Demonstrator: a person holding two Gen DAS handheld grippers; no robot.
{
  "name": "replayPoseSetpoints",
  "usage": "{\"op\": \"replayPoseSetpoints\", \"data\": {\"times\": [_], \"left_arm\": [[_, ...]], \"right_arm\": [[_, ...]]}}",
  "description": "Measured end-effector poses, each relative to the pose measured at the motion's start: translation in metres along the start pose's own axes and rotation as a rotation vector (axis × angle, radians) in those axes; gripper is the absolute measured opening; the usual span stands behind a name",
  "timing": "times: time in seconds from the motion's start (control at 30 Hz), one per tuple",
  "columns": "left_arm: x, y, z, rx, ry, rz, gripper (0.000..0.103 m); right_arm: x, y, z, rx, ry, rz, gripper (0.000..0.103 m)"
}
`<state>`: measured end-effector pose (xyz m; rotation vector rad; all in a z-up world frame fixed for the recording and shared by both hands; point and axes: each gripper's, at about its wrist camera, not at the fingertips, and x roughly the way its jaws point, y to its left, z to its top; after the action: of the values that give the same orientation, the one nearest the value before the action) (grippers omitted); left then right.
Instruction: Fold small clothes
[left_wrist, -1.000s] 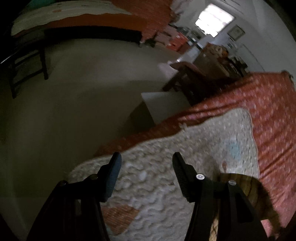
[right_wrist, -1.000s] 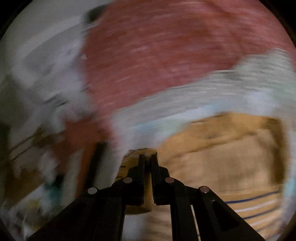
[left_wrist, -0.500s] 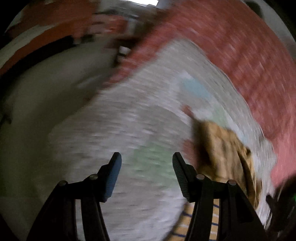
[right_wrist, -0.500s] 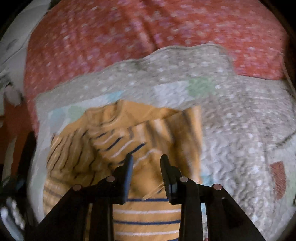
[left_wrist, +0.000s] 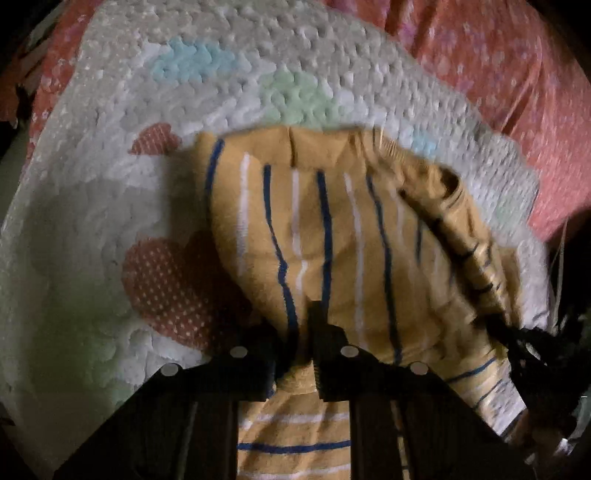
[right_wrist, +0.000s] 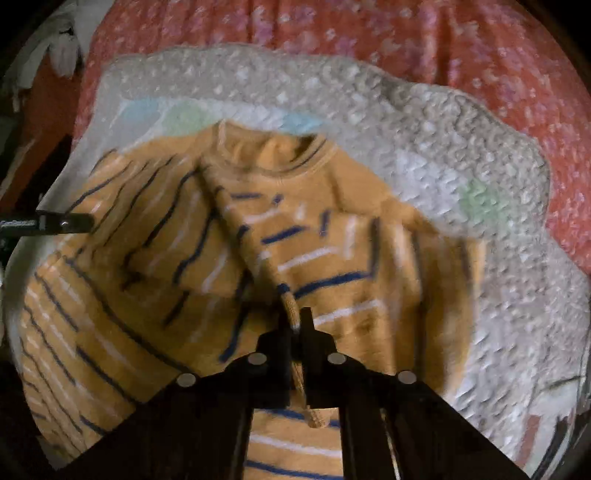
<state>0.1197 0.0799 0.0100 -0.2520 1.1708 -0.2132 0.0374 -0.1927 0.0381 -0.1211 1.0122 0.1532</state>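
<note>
Both grippers are now clamping the striped sweater (right_wrist: 295, 236) on the quilt (left_wrist: 92, 206), left gripper (left_wrist: 299, 332) closing from wide onto its hem, right gripper (right_wrist: 295, 325) re-pinching a ribbed edge, so a fold is starting.

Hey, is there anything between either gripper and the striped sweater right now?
Nothing visible. The left gripper and the right gripper are both already shut on folds of the striped sweater, which lies on the white quilt.

Both hand-held grippers (left_wrist: 300, 325) (right_wrist: 295, 325) have closed on the sweater (right_wrist: 258, 236).
</note>
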Motion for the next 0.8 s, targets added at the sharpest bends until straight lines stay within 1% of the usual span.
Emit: {"op": "replayPoseSetpoints", "data": {"times": [0.07, 0.13, 0.2, 0.23, 0.27, 0.3, 0.33, 0.37, 0.4, 0.43, 0.5, 0.57, 0.6, 0.7, 0.73, 0.77, 0.8], "left_arm": [[-0.012, 0.005, 0.004, -0.019, -0.043, -0.016, 0.015], [-0.019, 0.014, 0.008, -0.05, -0.069, -0.031, 0.015], [-0.022, 0.023, 0.01, -0.083, -0.075, -0.05, 0.015], [-0.025, 0.028, 0.01, -0.098, -0.082, -0.054, 0.016], [-0.029, 0.034, 0.01, -0.113, -0.094, -0.049, 0.018], [-0.033, 0.04, 0.01, -0.123, -0.108, -0.027, 0.019], [-0.038, 0.046, 0.01, -0.131, -0.122, 0.006, 0.024], [-0.04, 0.05, 0.01, -0.136, -0.133, 0.03, 0.03], [-0.044, 0.054, 0.008, -0.136, -0.14, 0.038, 0.032], [-0.046, 0.056, 0.008, -0.129, -0.141, 0.037, 0.037], [-0.049, 0.053, 0.004, -0.084, -0.127, 0.026, 0.048], [-0.042, 0.043, 0.0, -0.024, -0.1, 0.035, 0.067], [-0.033, 0.034, -0.002, 0.012, -0.081, 0.05, 0.068], [-0.004, 0.013, -0.005, 0.079, -0.019, 0.07, 0.068], [0.006, 0.006, -0.007, 0.101, 0.006, 0.073, 0.063], [0.011, 0.002, -0.009, 0.115, 0.023, 0.077, 0.032], [0.017, -0.001, -0.01, 0.127, 0.048, 0.087, 0.02]], "right_arm": [[-0.007, -0.027, 0.014, 0.087, -0.032, -0.044, 0.004], [-0.004, -0.064, 0.03, 0.21, -0.047, -0.097, 0.004], [0.007, -0.091, 0.04, 0.301, -0.025, -0.132, 0.006], [0.016, -0.103, 0.042, 0.343, 0.007, -0.134, 0.007], [0.019, -0.108, 0.042, 0.364, 0.024, -0.139, 0.01], [0.018, -0.112, 0.041, 0.384, 0.016, -0.145, 0.015], [0.01, -0.112, 0.039, 0.405, -0.02, -0.14, 0.018], [0.002, -0.111, 0.035, 0.427, -0.056, -0.13, 0.027], [-0.003, -0.11, 0.032, 0.447, -0.081, -0.118, 0.039], [-0.01, -0.109, 0.027, 0.465, -0.102, -0.095, 0.043], [-0.016, -0.106, 0.022, 0.472, -0.113, -0.043, 0.044], [-0.022, -0.101, 0.011, 0.461, -0.121, 0.0, 0.044], [-0.024, -0.1, 0.008, 0.456, -0.124, 0.005, 0.044], [-0.029, -0.104, -0.009, 0.46, -0.113, -0.013, 0.044], [-0.031, -0.11, -0.015, 0.475, -0.105, -0.017, 0.044], [-0.035, -0.114, -0.021, 0.491, -0.099, -0.017, 0.044], [-0.038, -0.118, -0.025, 0.504, -0.099, -0.017, 0.044]]}}
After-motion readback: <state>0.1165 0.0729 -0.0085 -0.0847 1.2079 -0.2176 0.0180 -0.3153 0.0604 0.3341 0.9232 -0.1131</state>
